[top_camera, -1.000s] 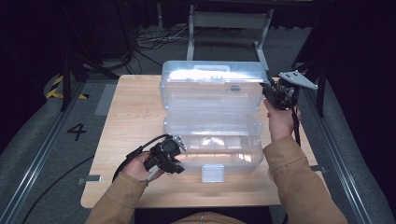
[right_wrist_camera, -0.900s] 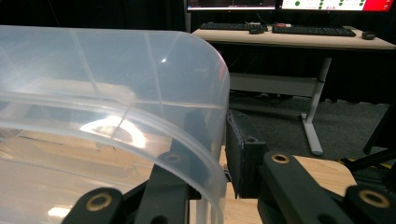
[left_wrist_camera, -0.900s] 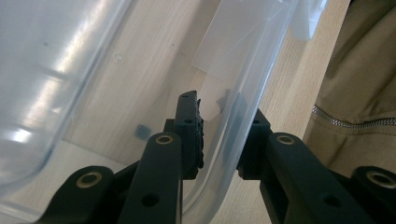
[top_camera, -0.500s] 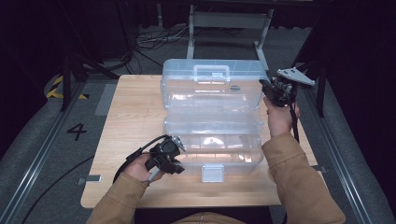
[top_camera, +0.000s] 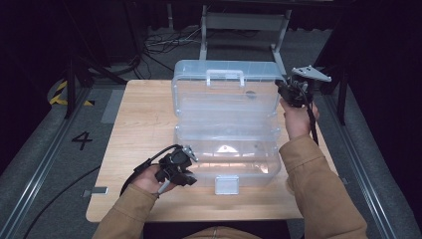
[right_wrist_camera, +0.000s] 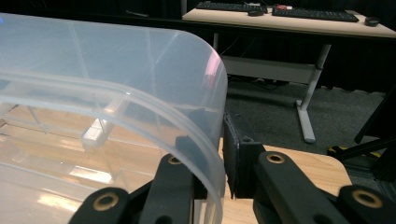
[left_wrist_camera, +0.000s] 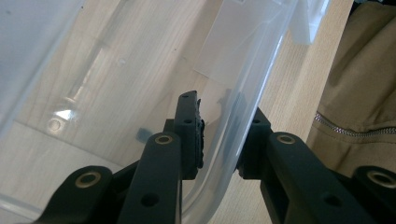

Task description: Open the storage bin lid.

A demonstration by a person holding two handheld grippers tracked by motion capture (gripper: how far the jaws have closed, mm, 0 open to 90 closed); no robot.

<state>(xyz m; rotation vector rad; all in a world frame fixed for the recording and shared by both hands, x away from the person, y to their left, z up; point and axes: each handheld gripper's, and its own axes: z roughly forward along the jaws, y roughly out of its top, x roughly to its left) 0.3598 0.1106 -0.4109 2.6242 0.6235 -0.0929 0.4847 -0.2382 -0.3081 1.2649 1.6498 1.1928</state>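
A clear plastic box (top_camera: 226,159) lies on the wooden table (top_camera: 139,124), and its lid (top_camera: 224,94) stands raised behind it with the handle (top_camera: 225,75) on top. My left gripper (top_camera: 186,172) is at the box's near left corner. In the left gripper view my left gripper (left_wrist_camera: 222,144) is shut on the box's wall (left_wrist_camera: 252,70), one pad inside and one outside. My right gripper (top_camera: 283,92) holds the lid's upper right corner. In the right gripper view my right gripper (right_wrist_camera: 212,158) is shut on the lid's curved rim (right_wrist_camera: 116,60).
A white latch (top_camera: 226,184) hangs at the box's front. A metal stand (top_camera: 244,22) and cables (top_camera: 154,42) lie on the floor behind the table. Bare wood stretches left of the box. A desk with keyboards (right_wrist_camera: 289,18) stands farther back.
The right hand has edged up and back with the lid's corner, so the lid stands slightly more upright. The left hand and the box base have stayed put.
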